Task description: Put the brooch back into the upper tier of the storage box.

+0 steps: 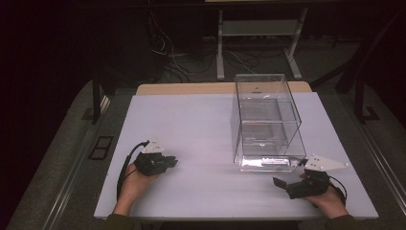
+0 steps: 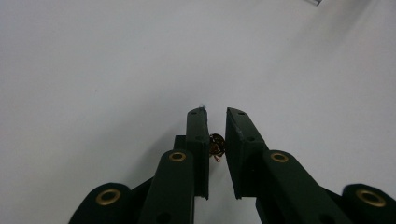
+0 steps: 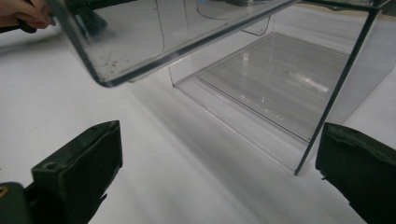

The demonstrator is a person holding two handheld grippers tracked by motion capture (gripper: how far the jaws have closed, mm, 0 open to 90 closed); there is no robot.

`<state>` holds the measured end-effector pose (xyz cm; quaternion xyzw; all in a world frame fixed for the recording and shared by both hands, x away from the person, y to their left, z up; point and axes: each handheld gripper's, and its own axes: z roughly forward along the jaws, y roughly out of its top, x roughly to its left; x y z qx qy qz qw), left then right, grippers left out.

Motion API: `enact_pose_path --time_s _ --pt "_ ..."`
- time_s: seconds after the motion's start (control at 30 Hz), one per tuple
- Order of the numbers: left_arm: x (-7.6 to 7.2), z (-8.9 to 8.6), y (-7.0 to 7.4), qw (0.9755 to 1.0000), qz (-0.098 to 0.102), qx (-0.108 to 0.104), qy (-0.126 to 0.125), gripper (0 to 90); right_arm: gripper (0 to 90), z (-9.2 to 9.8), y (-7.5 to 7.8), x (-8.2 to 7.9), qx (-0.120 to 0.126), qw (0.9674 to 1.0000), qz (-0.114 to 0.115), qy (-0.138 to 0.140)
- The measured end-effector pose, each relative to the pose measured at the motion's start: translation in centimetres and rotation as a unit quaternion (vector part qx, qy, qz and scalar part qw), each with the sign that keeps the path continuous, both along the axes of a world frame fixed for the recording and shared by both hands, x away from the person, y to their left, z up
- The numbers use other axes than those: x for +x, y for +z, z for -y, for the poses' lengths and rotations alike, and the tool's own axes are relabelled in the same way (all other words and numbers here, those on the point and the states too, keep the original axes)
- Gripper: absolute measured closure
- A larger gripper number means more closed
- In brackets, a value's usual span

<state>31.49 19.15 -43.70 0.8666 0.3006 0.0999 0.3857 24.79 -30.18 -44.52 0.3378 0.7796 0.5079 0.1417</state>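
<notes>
The right tongs (image 1: 282,184) gape wide just before the clear box (image 1: 265,120), holding nothing. The left tongs (image 1: 170,162) stand narrow and empty on the surface (image 1: 191,124). Pushed forward off line, a right jaw could likely knock the box's thin front edge and shove it away.

Dark room; cables (image 1: 172,60) on floor, white table (image 1: 201,129).

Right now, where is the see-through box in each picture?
High view: the clear plastic box stands right of centre on the white table.
Left gripper view: one clear corner at the top right edge is probably the box.
Right gripper view: it spans the top and right.
Shared landmark: the white table.
</notes>
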Motion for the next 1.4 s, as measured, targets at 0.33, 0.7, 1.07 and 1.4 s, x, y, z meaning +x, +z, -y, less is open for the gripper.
enact_pose_path --time_s 0.33,0.7,1.07,1.4 --pt "-0.3 0.1 0.8 0.9998 0.003 -0.020 -0.005 78.7 0.4 0.1 0.0 -0.1 -0.001 1.0000 0.001 0.001" --pt "-0.8 0.3 1.9 0.9984 0.008 -0.053 -0.020 78.8 0.4 0.2 0.0 -0.1 -0.001 1.0000 0.001 0.001" --pt "-1.2 0.6 2.5 0.9971 0.011 -0.069 -0.032 78.8 0.4 0.1 0.0 -0.1 0.002 1.0000 -0.001 -0.001" --pt "-1.5 1.2 3.5 0.9952 0.017 -0.079 -0.054 78.8 0.4 0.1 0.0 -0.1 0.002 1.0000 -0.001 0.000"
